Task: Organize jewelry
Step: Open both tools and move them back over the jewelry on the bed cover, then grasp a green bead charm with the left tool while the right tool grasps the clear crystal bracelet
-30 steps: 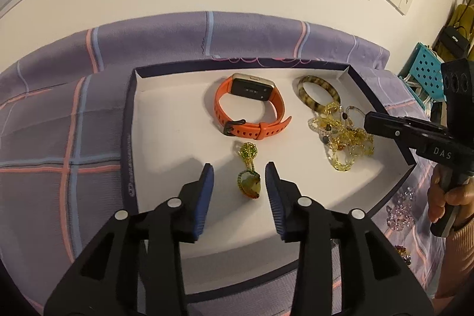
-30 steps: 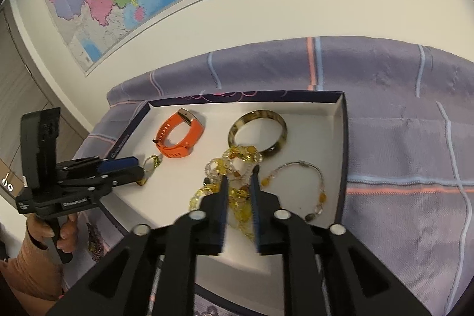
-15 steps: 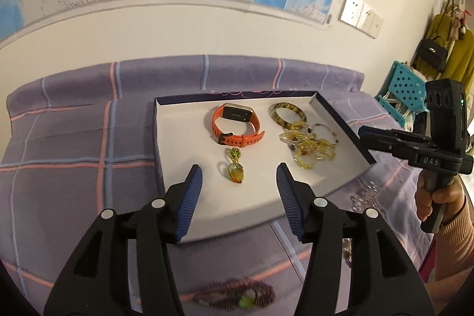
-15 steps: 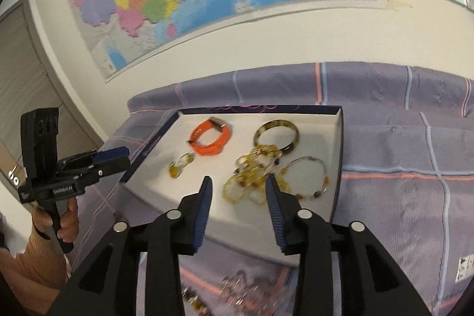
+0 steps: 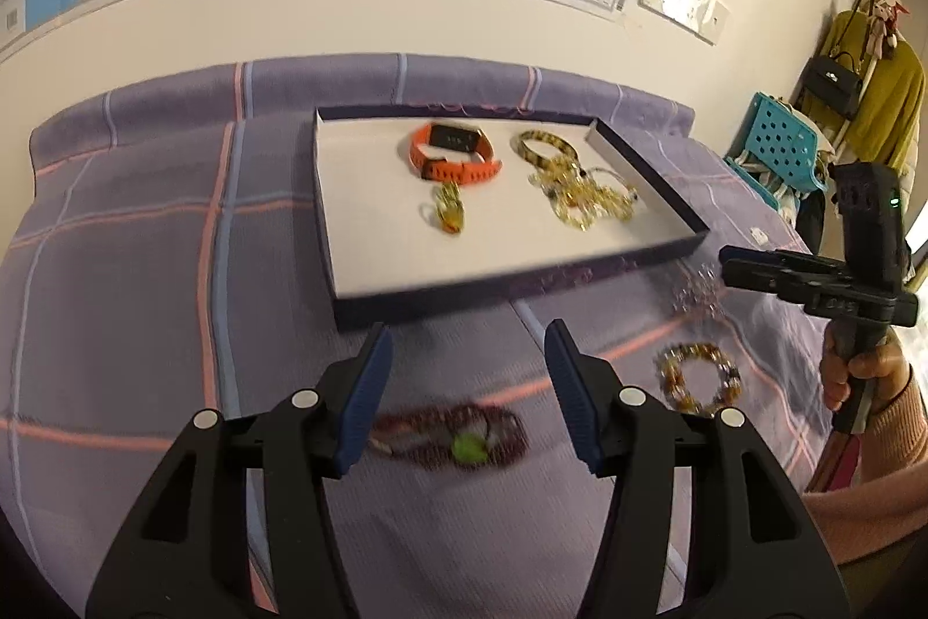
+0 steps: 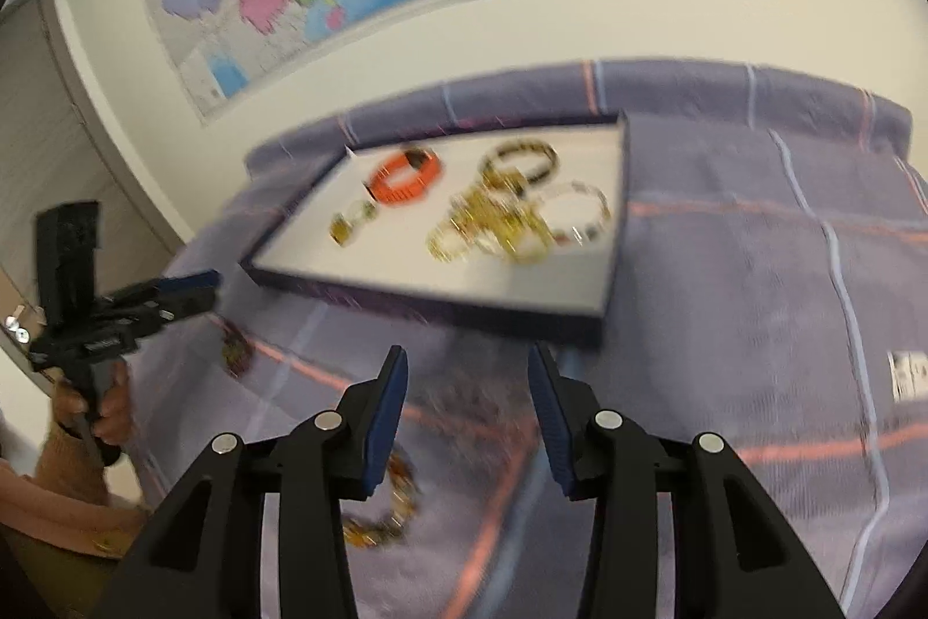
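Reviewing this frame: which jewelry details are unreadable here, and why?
- Dark beaded piece, left wrist view: motion blur; strand count unclear.
- Clear bead cluster, left wrist view: smeared, partly behind the right tool.
- Amber bracelet, right wrist view: blurred, partly hidden by that tool's left finger.
- Yellow bead pile in the tray, right wrist view: blur merges separate pieces.
- Watch screen: too small.
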The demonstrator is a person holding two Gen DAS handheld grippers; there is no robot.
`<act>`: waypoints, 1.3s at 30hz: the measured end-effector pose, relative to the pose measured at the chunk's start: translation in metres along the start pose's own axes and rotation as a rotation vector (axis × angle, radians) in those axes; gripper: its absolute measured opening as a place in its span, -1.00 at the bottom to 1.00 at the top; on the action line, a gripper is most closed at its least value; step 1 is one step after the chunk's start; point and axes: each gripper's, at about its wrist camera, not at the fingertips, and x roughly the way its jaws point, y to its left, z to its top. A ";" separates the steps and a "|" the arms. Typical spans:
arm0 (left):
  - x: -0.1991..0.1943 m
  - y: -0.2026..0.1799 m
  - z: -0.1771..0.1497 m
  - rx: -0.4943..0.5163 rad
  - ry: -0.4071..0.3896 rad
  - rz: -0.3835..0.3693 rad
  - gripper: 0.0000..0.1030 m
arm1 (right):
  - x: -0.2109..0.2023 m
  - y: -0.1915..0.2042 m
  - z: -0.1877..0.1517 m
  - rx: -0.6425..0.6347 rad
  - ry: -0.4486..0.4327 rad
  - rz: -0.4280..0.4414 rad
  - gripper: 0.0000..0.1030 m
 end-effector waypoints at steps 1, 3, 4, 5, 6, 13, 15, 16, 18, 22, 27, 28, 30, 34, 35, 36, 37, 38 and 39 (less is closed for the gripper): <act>-0.001 -0.001 -0.004 -0.002 0.003 -0.004 0.05 | 0.000 -0.001 -0.003 0.004 0.003 -0.005 -0.20; -0.003 -0.004 -0.011 0.004 0.009 -0.010 0.05 | 0.002 -0.003 -0.006 0.006 0.006 -0.027 -0.19; -0.004 -0.007 -0.016 0.015 0.013 -0.005 0.05 | 0.002 -0.003 -0.008 0.011 0.007 -0.026 -0.18; -0.004 -0.010 -0.019 0.024 0.017 -0.002 0.05 | 0.002 -0.004 -0.010 0.018 0.007 -0.020 -0.18; -0.004 -0.012 -0.022 0.033 0.024 -0.002 0.04 | 0.004 -0.004 -0.010 0.019 0.009 -0.020 -0.18; 0.002 -0.016 -0.033 0.051 0.070 0.008 -0.08 | 0.006 -0.003 -0.013 0.019 0.005 -0.025 -0.16; 0.002 -0.014 -0.033 0.039 0.069 0.011 -0.09 | 0.006 -0.003 -0.014 0.020 0.004 -0.022 -0.16; 0.003 -0.013 -0.032 0.034 0.069 0.010 -0.13 | 0.007 -0.003 -0.014 0.021 0.004 -0.023 -0.16; 0.004 -0.010 -0.032 0.027 0.073 0.013 -0.18 | 0.008 -0.003 -0.014 0.022 0.006 -0.023 -0.16; 0.012 -0.007 -0.033 0.016 0.104 0.022 -0.48 | 0.009 -0.003 -0.014 0.023 0.008 -0.024 -0.16; 0.013 -0.006 -0.033 0.013 0.107 0.017 -0.62 | 0.008 -0.004 -0.013 0.027 0.003 -0.024 -0.16; 0.014 -0.006 -0.033 0.015 0.108 0.021 -0.65 | 0.008 -0.004 -0.013 0.027 0.002 -0.025 -0.16; 0.014 -0.006 -0.032 0.014 0.107 0.023 -0.69 | 0.007 -0.004 -0.013 0.025 0.000 -0.034 -0.16; 0.013 -0.007 -0.032 0.012 0.100 0.021 -0.69 | 0.008 -0.002 -0.013 0.011 0.001 -0.059 -0.13; 0.012 -0.007 -0.031 0.012 0.097 0.016 -0.69 | 0.009 -0.002 -0.013 0.007 0.006 -0.068 -0.02; 0.012 -0.008 -0.031 0.011 0.095 0.014 -0.69 | 0.010 -0.002 -0.012 0.003 0.011 -0.074 0.02; 0.011 -0.009 -0.031 0.012 0.091 0.012 -0.69 | 0.012 -0.001 -0.012 -0.003 0.020 -0.082 0.03; 0.010 -0.009 -0.031 0.011 0.088 0.011 -0.69 | 0.014 0.002 -0.012 -0.014 0.032 -0.091 0.03; 0.009 -0.009 -0.031 0.009 0.085 0.012 -0.69 | 0.016 0.004 -0.012 -0.025 0.038 -0.096 0.03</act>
